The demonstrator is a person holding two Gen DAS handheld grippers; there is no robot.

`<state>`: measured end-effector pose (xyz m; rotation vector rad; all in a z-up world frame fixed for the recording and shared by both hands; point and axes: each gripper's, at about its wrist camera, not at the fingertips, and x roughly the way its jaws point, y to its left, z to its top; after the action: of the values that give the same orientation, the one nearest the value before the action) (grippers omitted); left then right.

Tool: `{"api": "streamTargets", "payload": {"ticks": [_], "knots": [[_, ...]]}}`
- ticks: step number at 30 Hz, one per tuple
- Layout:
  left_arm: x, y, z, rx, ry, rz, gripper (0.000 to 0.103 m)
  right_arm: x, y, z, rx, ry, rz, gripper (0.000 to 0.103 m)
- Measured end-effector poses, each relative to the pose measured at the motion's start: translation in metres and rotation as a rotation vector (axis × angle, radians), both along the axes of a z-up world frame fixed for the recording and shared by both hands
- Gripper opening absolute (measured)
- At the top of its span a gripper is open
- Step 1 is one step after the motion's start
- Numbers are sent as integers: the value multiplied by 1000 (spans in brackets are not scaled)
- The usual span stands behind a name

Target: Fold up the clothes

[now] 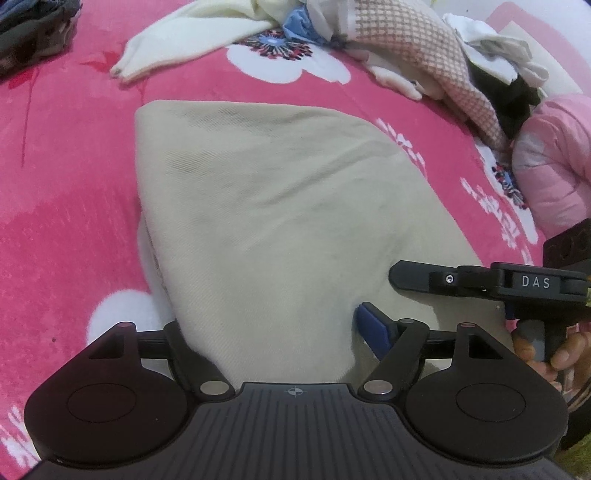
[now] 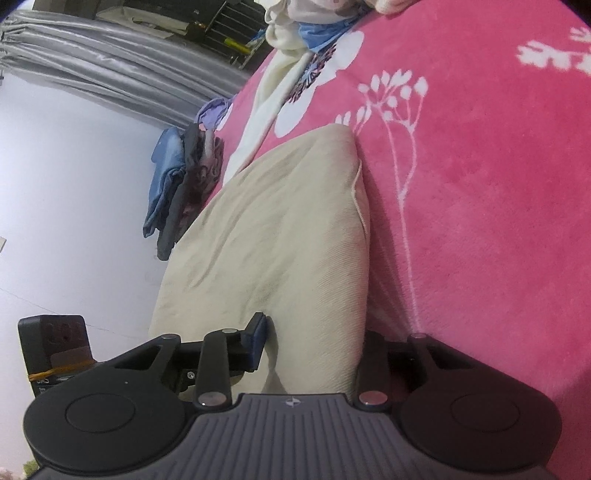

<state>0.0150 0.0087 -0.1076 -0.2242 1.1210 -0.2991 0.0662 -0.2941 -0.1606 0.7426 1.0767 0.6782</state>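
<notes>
A folded beige garment lies on the pink flowered blanket. My left gripper grips its near edge: the cloth fills the gap between the fingers, with the blue pad pressed against it. My right gripper grips the same garment at its near end, the cloth bunched between the blue pad and the right finger. The right gripper also shows in the left wrist view, at the garment's right edge.
A pile of unfolded clothes lies at the far side of the bed, with a cream garment spread out. A pink padded jacket sits at right. Dark folded clothes lie far left. Grey curtains hang beyond the bed.
</notes>
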Motion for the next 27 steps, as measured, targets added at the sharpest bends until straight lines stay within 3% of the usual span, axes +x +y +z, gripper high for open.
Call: {"api": "streamTargets", "payload": {"ticks": [27], "knots": [[1,0,0,2,1,4,74,2,5,-2,-10,-11,-1,34]]}}
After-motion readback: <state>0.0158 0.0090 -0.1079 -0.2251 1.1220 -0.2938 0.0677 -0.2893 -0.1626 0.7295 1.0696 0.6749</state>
